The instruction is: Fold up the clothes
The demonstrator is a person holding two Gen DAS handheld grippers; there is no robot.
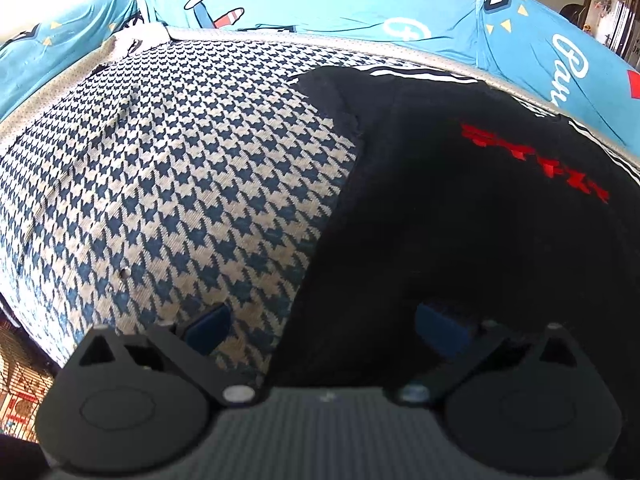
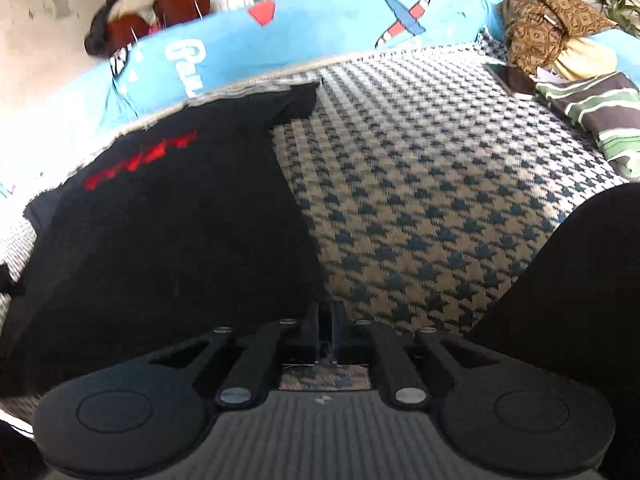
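A black garment (image 1: 460, 220) with a red print (image 1: 536, 160) lies spread on the houndstooth cover (image 1: 180, 184). White stripes show along its far hem. My left gripper (image 1: 324, 328) is open, its blue pads (image 1: 208, 326) wide apart and straddling the garment's left edge without pressing on it. In the right wrist view the same garment (image 2: 168, 240) fills the left half. My right gripper (image 2: 326, 316) has its fingers nearly together at the garment's near right edge. The dark hem runs straight into the fingertips, and they look pinched on it.
A blue printed sheet (image 2: 320, 28) covers the raised back behind the cover. At the far right sits a pile with a brown patterned cloth (image 2: 548, 28), something yellow (image 2: 584, 60) and a green striped garment (image 2: 600, 112). A dark mass (image 2: 568, 288) fills the lower right.
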